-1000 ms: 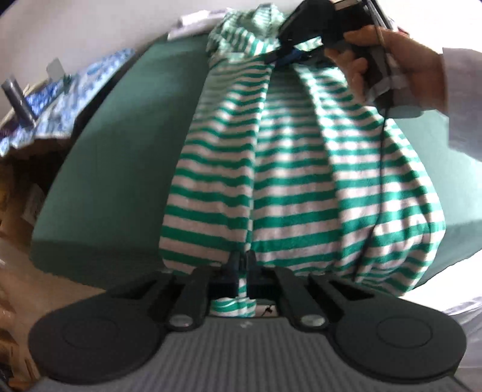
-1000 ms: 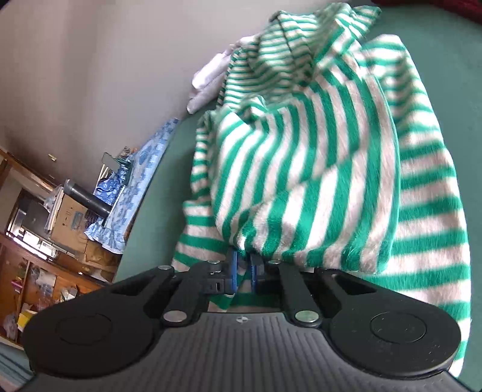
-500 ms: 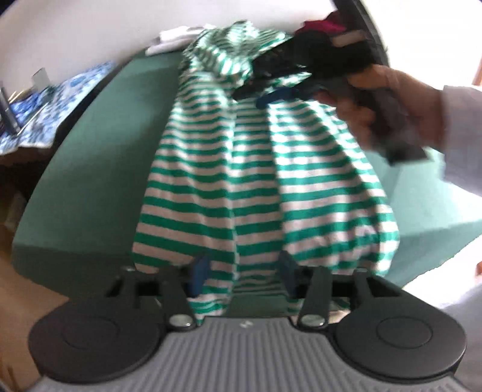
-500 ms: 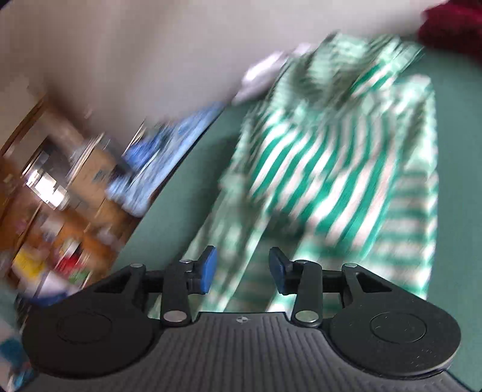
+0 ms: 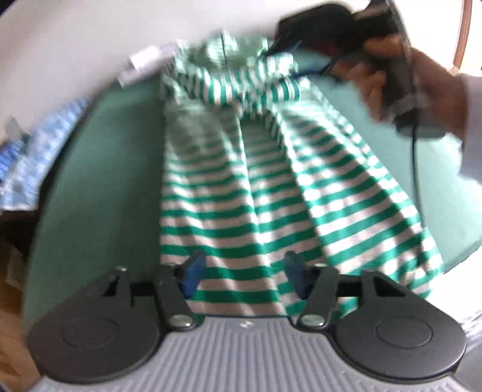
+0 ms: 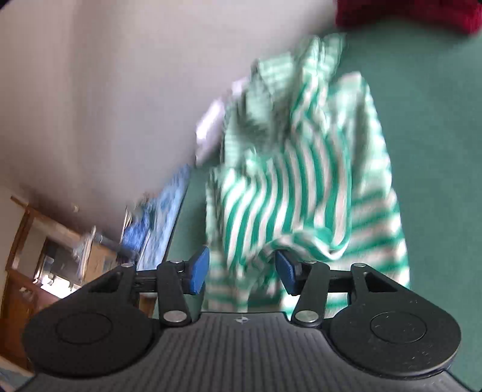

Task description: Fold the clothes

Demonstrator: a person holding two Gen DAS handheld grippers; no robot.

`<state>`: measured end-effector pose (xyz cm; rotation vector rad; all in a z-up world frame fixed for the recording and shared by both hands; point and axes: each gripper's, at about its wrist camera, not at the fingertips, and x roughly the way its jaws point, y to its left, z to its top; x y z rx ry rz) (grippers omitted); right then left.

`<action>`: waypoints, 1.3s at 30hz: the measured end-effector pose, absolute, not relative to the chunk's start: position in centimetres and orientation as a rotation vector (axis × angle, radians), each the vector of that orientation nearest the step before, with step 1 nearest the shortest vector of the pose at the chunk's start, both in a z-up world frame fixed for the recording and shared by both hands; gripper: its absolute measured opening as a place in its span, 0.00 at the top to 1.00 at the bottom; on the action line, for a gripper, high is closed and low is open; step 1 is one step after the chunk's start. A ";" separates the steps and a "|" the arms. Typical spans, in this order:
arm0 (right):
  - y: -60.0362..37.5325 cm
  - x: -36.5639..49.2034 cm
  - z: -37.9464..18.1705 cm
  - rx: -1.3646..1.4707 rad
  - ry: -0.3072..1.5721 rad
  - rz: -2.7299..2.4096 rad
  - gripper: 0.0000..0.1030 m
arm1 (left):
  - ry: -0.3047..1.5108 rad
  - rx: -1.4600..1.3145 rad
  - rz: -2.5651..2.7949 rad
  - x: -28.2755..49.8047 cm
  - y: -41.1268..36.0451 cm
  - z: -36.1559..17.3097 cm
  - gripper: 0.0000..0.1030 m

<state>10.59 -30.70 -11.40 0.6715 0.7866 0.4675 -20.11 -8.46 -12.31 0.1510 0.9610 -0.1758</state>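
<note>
A green-and-white striped garment (image 5: 241, 187) lies lengthwise on the green table (image 5: 99, 181), folded in from both sides with its bunched top at the far end. My left gripper (image 5: 244, 271) hovers over the near hem, jaws opening, with the cloth below them and not pinched. In the right wrist view the striped garment (image 6: 301, 181) lies rumpled on the green table (image 6: 436, 105). My right gripper (image 6: 242, 270) is above its top end, jaws opening, nothing pressed between the blue pads. The left wrist view shows a person's hand (image 5: 421, 87) holding the right gripper at the far right.
A blue patterned cloth (image 5: 39, 150) lies off the table's left side, also the blue patterned cloth (image 6: 162, 217) in the right wrist view. A white item (image 6: 211, 126) sits by the wall behind the garment. A dark red garment (image 6: 406, 15) lies at the far corner. Wooden furniture (image 6: 36, 256) stands beyond.
Both grippers were shut on the striped garment a second ago; both have let go and their jaws stand apart. The garment's top dropped onto the table and the right gripper drew back.
</note>
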 end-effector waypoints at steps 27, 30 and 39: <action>-26.2 19.0 -13.2 0.222 0.649 -0.120 0.81 | 0.910 0.353 -0.814 -20.9 -6.3 -13.2 0.12; -26.2 16.0 -11.7 0.190 0.625 -0.025 0.75 | 0.885 0.395 -0.839 -22.0 -6.4 -12.9 0.22; -26.8 6.8 -12.0 0.204 0.759 0.118 0.95 | 0.885 0.276 -0.874 -20.7 -5.6 -12.6 0.48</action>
